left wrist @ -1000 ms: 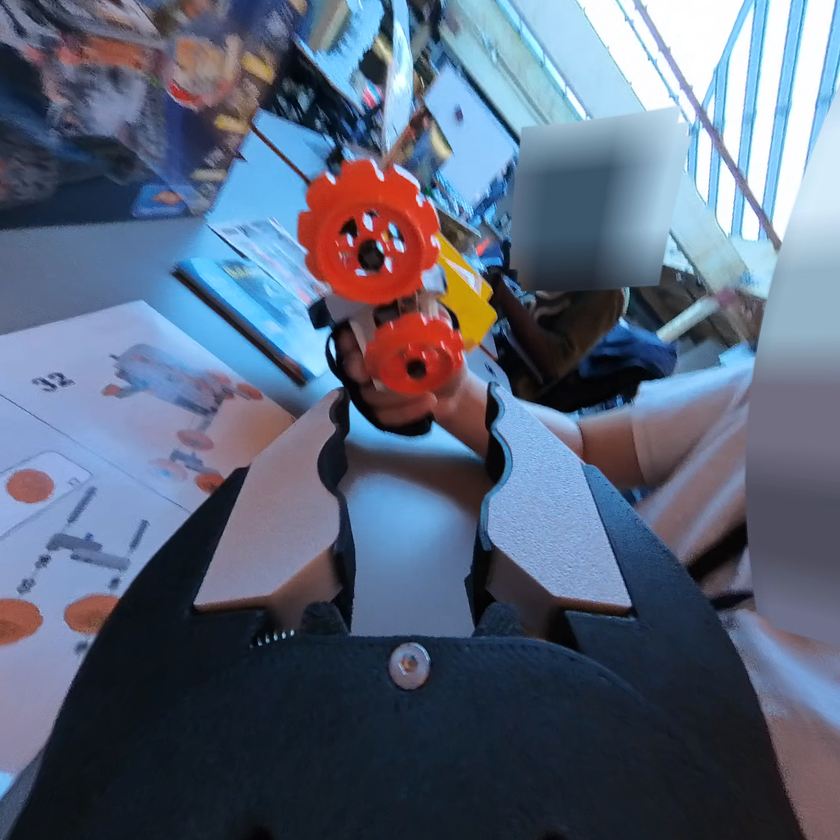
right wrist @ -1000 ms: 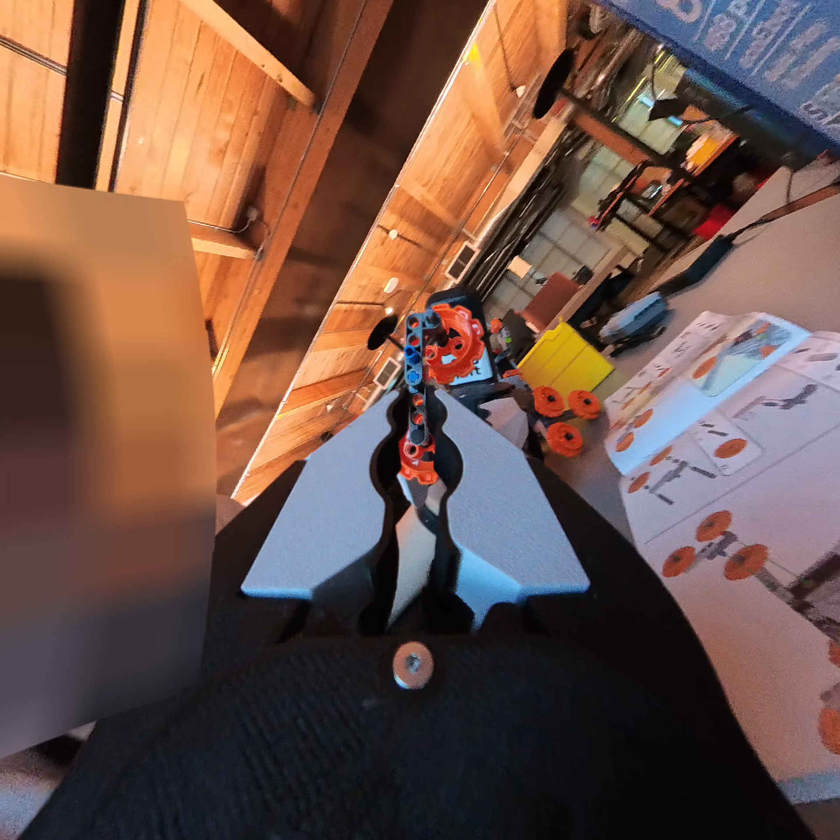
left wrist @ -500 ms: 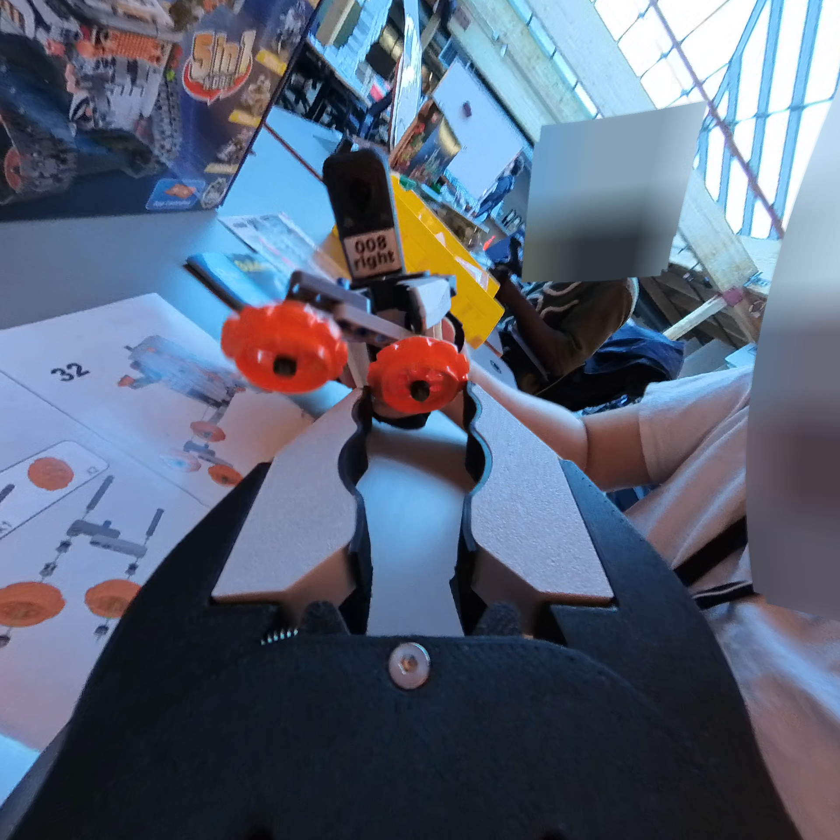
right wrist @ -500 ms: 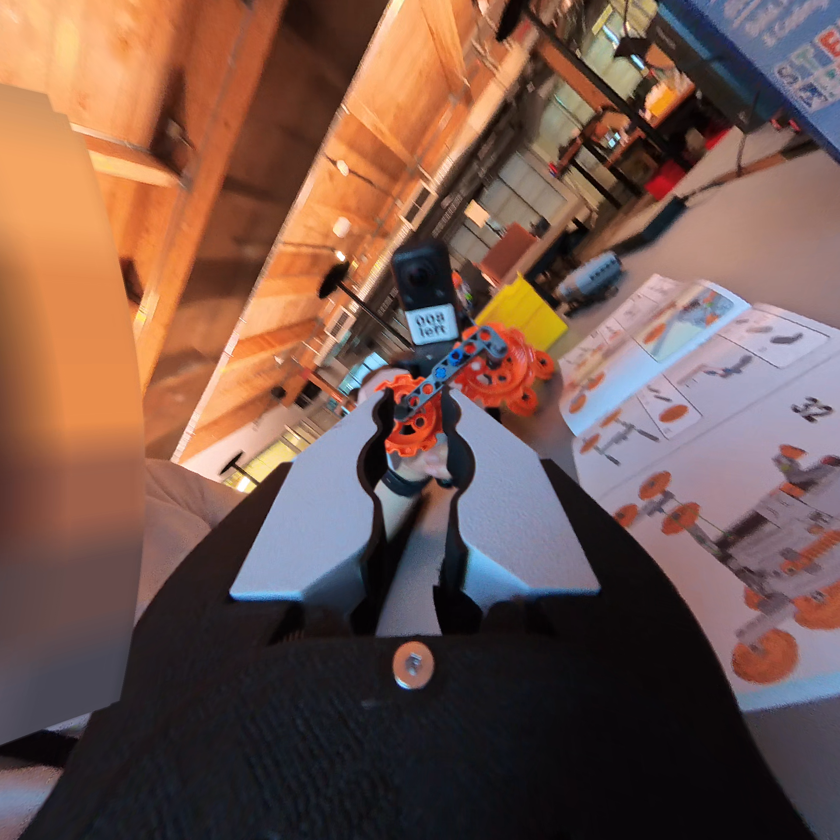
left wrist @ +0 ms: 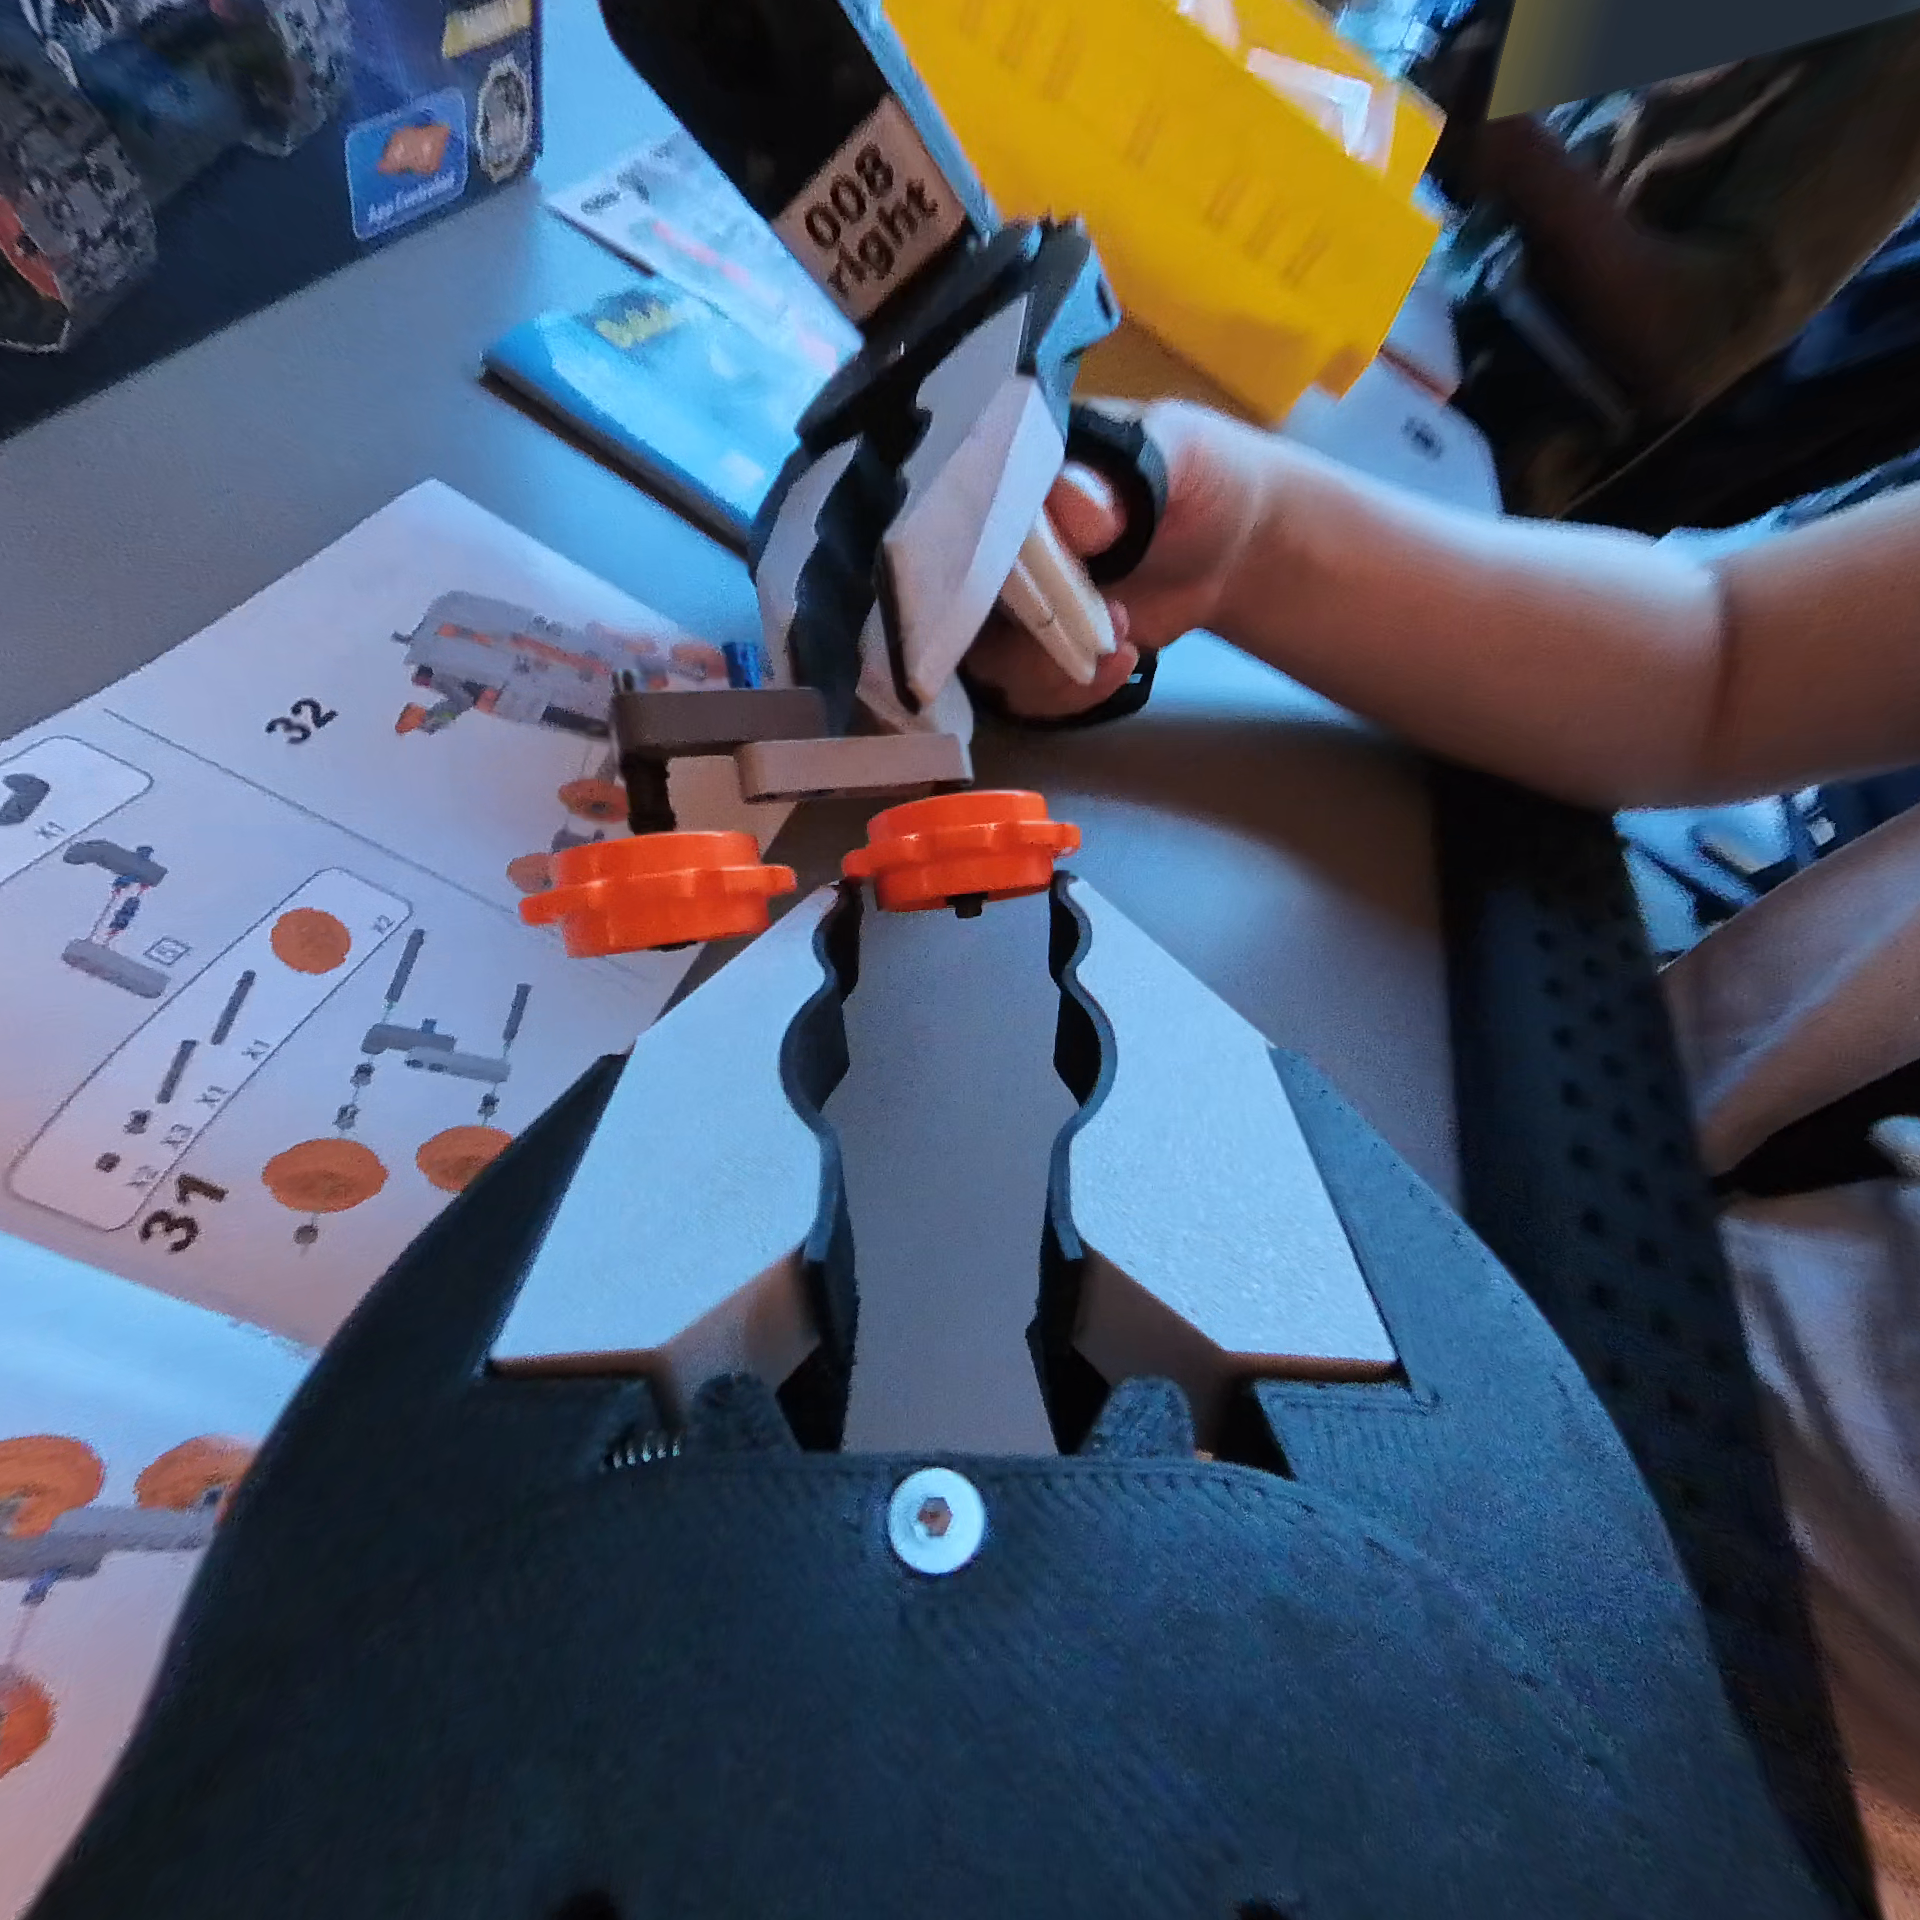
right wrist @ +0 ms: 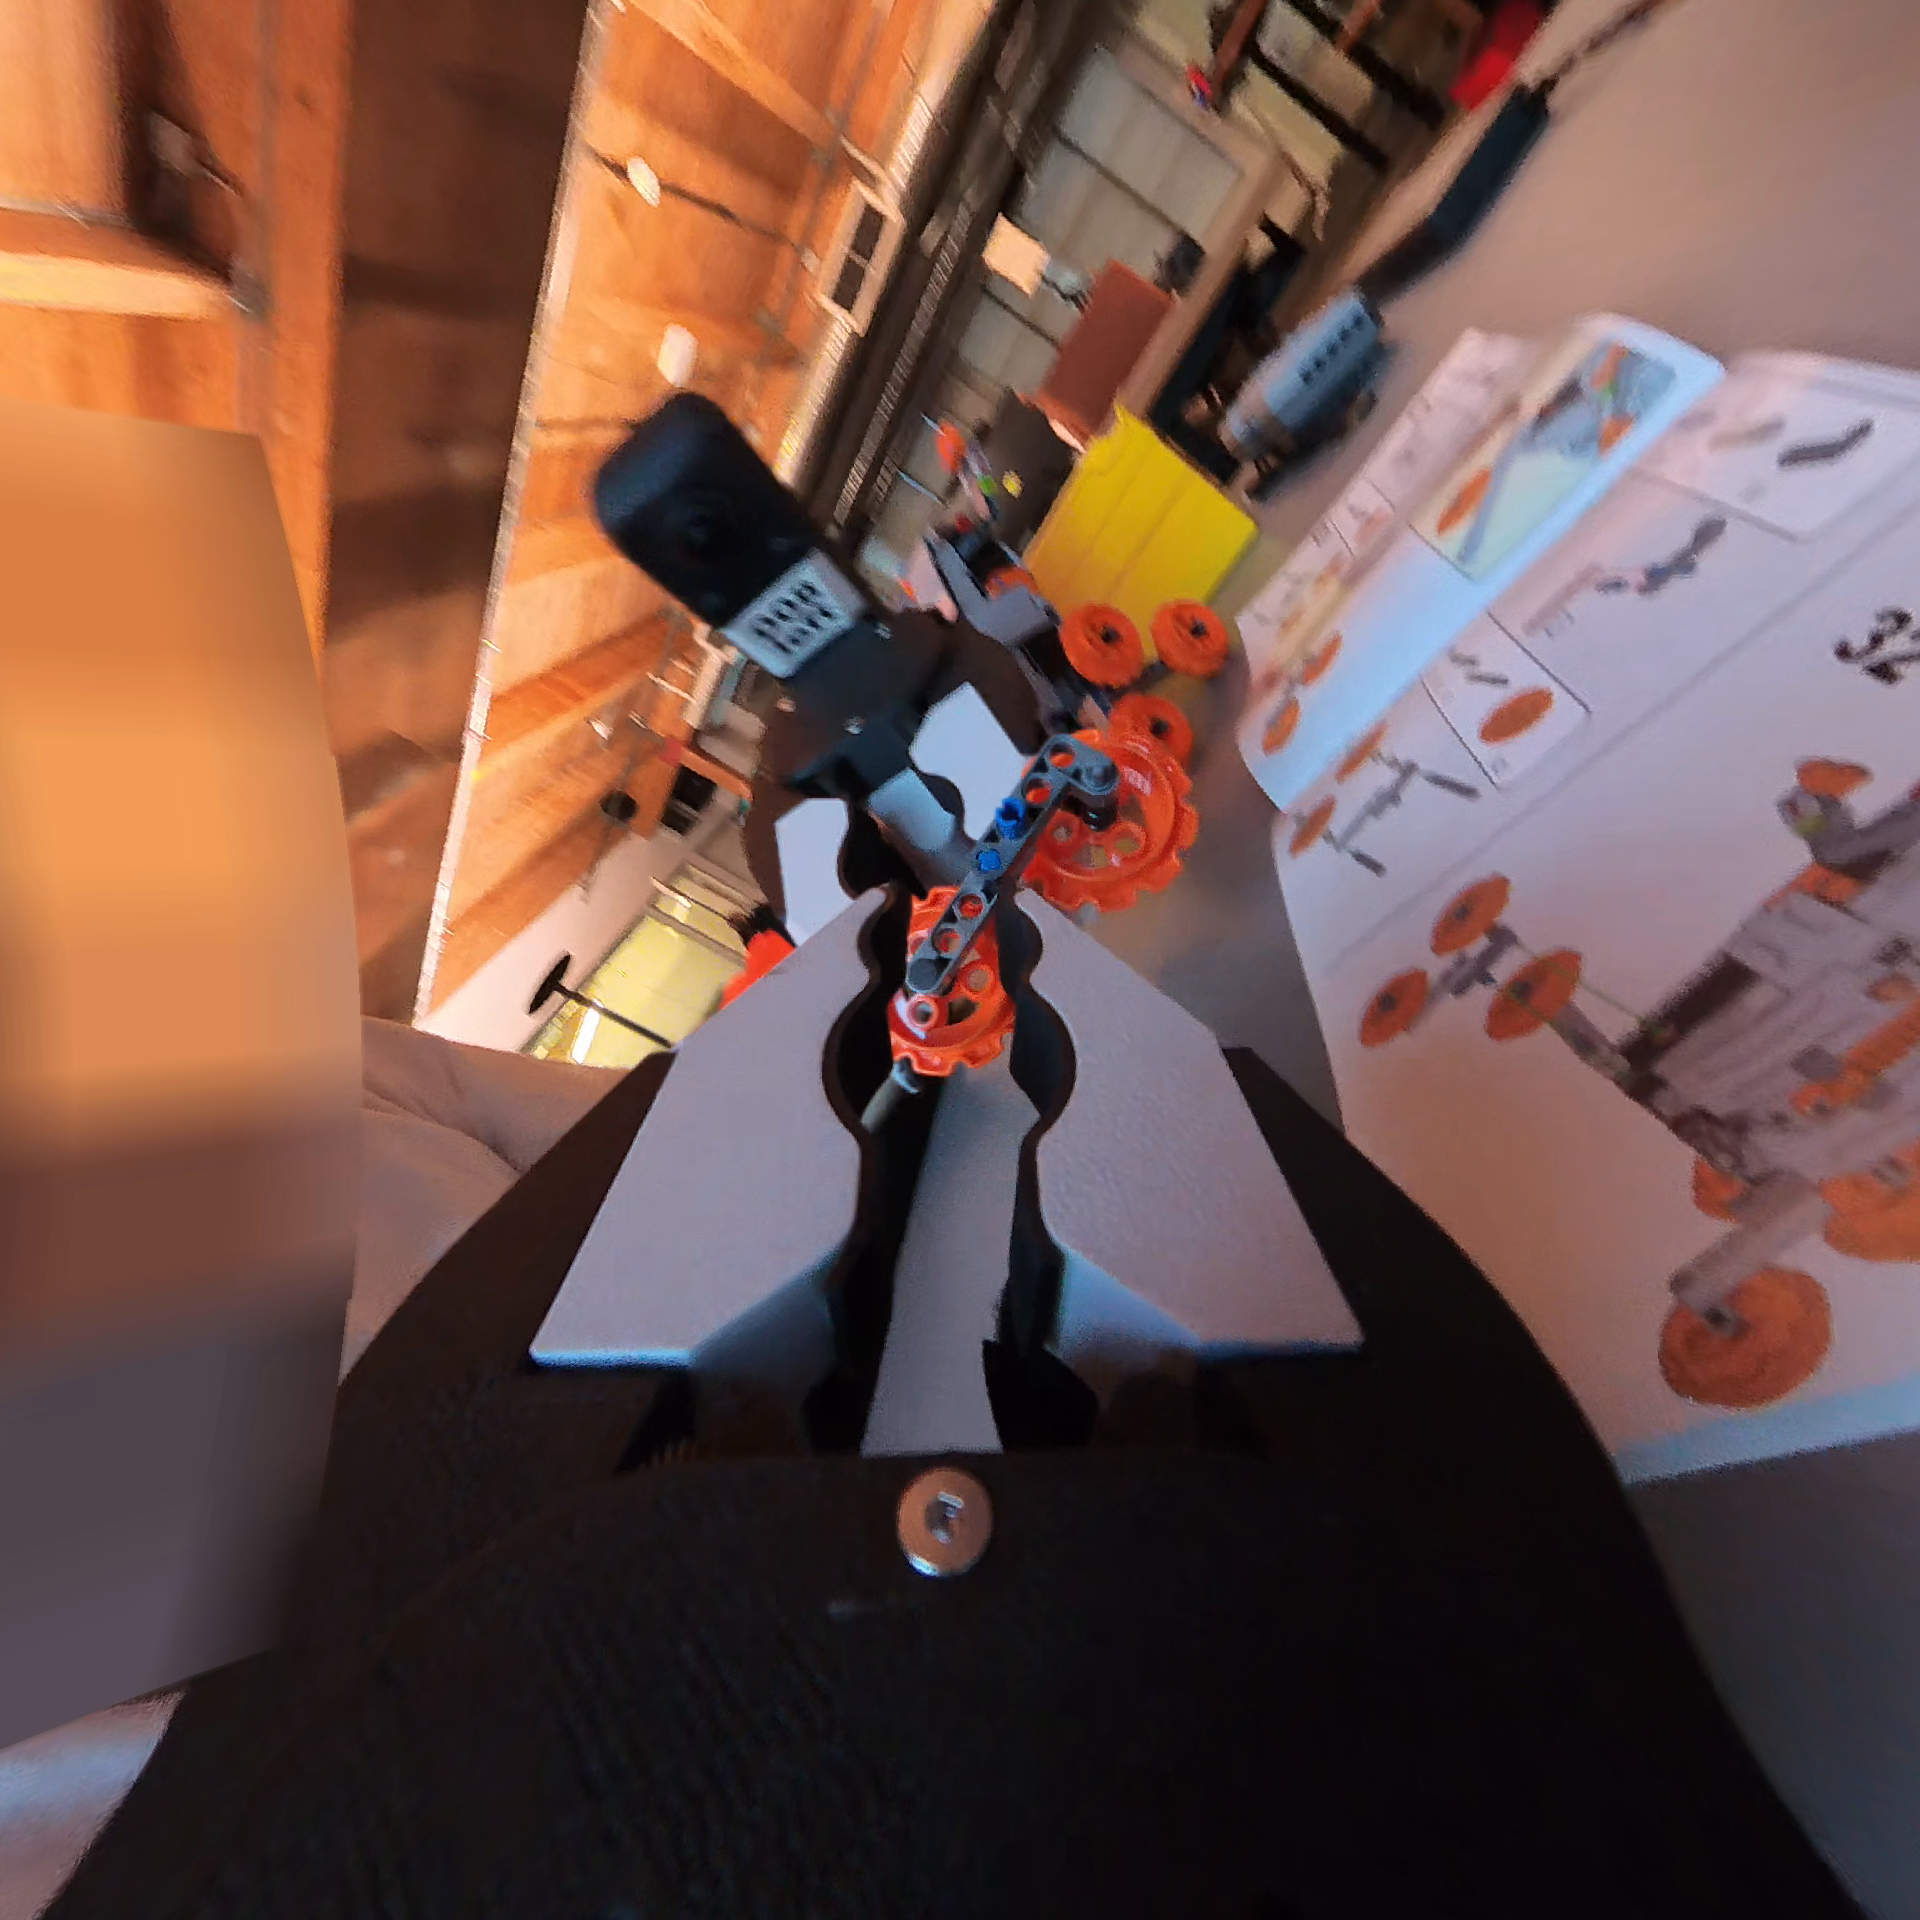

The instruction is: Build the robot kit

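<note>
Surface: grey table (left wrist: 312, 395) with an open instruction booklet (left wrist: 260, 935) at 9 o'clock and a yellow bin (left wrist: 1195, 177) at 1 o'clock.
Right gripper (left wrist: 894, 717): pinching the grey beam (left wrist: 790, 743) of a small wheel assembly.
Assembly: beam's long axis runs 9 to 3 o'clock in the left wrist view, with two orange wheels (left wrist: 961, 847) hanging flat beneath it.
Left gripper (left wrist: 951, 899): fingers spread, tips either side of the nearer wheel; I cannot tell if they touch it.
</note>
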